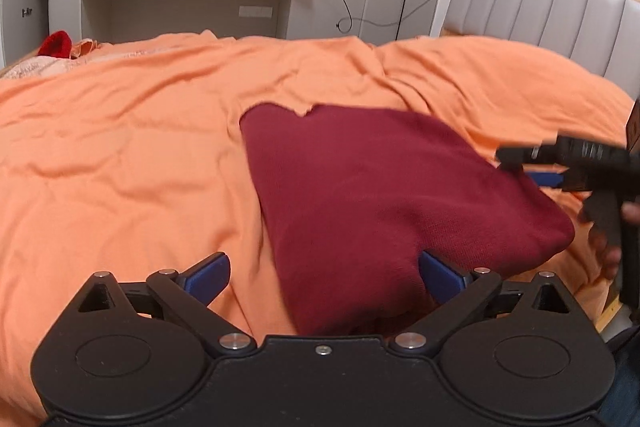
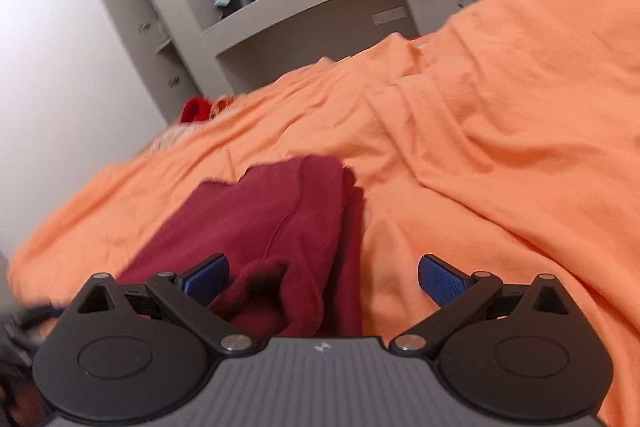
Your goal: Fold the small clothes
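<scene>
Both the left gripper [image 1: 324, 277] and right gripper [image 2: 323, 277] have black linkages, silver pivot screws and blue ribbed fingertip pads [image 2: 440, 281]; the right's housing is grey, grooved.

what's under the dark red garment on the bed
The dark red garment lies folded on the rumpled orange bedsheet. Whether anything else sits beneath it cannot be seen; the cloth covers that patch.
</scene>
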{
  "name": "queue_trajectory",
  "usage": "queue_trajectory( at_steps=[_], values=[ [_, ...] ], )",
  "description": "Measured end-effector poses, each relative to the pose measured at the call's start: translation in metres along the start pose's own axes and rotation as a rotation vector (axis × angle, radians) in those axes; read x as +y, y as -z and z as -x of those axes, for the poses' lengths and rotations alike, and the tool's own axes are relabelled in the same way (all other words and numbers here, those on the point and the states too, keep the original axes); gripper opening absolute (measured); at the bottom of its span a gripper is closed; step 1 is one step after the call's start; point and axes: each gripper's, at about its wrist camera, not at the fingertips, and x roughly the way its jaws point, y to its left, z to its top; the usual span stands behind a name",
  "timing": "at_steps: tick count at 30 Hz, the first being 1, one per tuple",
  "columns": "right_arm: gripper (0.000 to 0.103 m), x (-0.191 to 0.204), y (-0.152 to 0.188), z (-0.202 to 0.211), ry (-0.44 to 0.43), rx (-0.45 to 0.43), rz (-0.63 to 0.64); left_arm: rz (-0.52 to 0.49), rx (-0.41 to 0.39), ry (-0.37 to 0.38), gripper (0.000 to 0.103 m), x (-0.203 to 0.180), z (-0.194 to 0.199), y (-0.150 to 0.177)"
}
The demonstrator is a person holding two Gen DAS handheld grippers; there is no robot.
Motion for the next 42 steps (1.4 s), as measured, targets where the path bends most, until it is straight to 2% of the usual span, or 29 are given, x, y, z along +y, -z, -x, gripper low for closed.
queue_trajectory(
  at_steps=[6,9,12,17,18,19,21,27,29,31,33,35,42],
  values=[
    [0.101,-0.025,0.000,-0.006,-0.053,-0.039,-0.195,-0.039,-0.010,-0.020,0.102,-0.008,-0.006,0.004],
    [0.091,-0.025,0.002,-0.009,-0.103,-0.061,-0.226,-0.033,-0.017,-0.011,0.102,-0.007,-0.006,0.007],
    [0.090,-0.018,0.003,-0.014,-0.138,-0.061,-0.228,-0.012,-0.014,0.008,0.102,-0.003,-0.006,0.008],
    [0.087,-0.019,0.008,-0.032,-0.102,-0.006,-0.258,-0.005,-0.017,0.022,0.102,-0.001,-0.006,0.008],
    [0.077,-0.020,0.009,-0.036,-0.105,0.004,-0.275,-0.003,-0.017,0.023,0.103,-0.001,-0.007,0.008],
    [0.059,-0.022,0.011,-0.039,-0.101,0.012,-0.292,-0.002,-0.018,0.024,0.103,0.000,-0.007,0.008],
    [0.041,-0.026,0.015,-0.043,-0.098,0.022,-0.330,-0.003,-0.019,0.027,0.103,0.000,-0.008,0.009],
    [0.034,-0.029,0.019,-0.047,-0.109,0.021,-0.364,0.009,-0.020,0.065,0.102,0.006,-0.005,0.004],
    [0.034,-0.028,0.019,-0.048,-0.106,0.021,-0.364,0.021,-0.030,0.103,0.101,0.010,-0.001,-0.001],
    [0.034,-0.029,0.019,-0.049,-0.104,0.022,-0.366,0.020,-0.063,0.178,0.102,0.013,0.007,-0.005],
    [0.034,-0.028,0.019,-0.050,-0.101,0.024,-0.367,0.012,-0.098,0.215,0.102,0.014,0.014,-0.008],
    [0.034,-0.027,0.019,-0.051,-0.095,0.025,-0.361,-0.006,-0.112,0.211,0.102,0.013,0.015,-0.014],
    [0.035,-0.025,0.019,-0.051,-0.090,0.025,-0.350,-0.042,-0.090,0.120,0.102,0.012,-0.006,-0.048]
  ],
)
